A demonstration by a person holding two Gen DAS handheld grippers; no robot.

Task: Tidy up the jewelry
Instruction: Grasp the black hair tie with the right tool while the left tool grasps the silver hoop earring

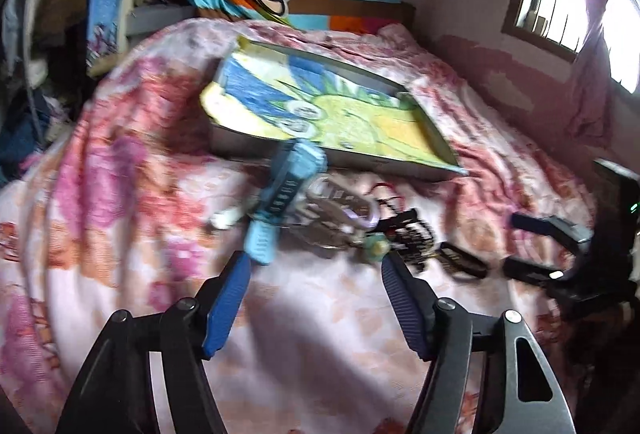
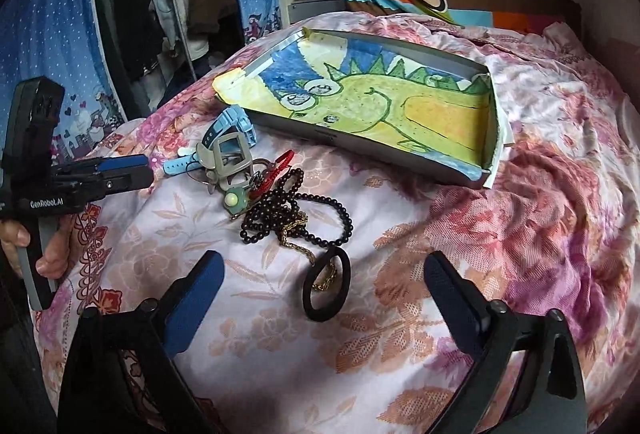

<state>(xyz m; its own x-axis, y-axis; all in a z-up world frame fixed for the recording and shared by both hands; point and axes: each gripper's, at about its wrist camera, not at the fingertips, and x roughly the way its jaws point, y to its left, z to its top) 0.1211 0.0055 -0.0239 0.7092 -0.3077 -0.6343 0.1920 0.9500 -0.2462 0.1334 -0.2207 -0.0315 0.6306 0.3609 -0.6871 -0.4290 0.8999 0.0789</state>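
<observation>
Lying in a heap on the floral bedspread [image 2: 248,318], just before the shallow tray [image 2: 486,121] with the dinosaur drawing, the jewelry runs lengthwise from the blue watch [image 2: 234,129] down to the black hair tie [image 2: 327,286]; dark beads [image 2: 288,201] tangle with a gold chain [image 2: 300,248]. The left claw [image 1: 316,298] and right claw [image 2: 324,304] gape, holding nothing.

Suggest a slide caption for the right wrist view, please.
Open right gripper above black hair tie and beaded necklace; dinosaur-lined tray beyond.
</observation>
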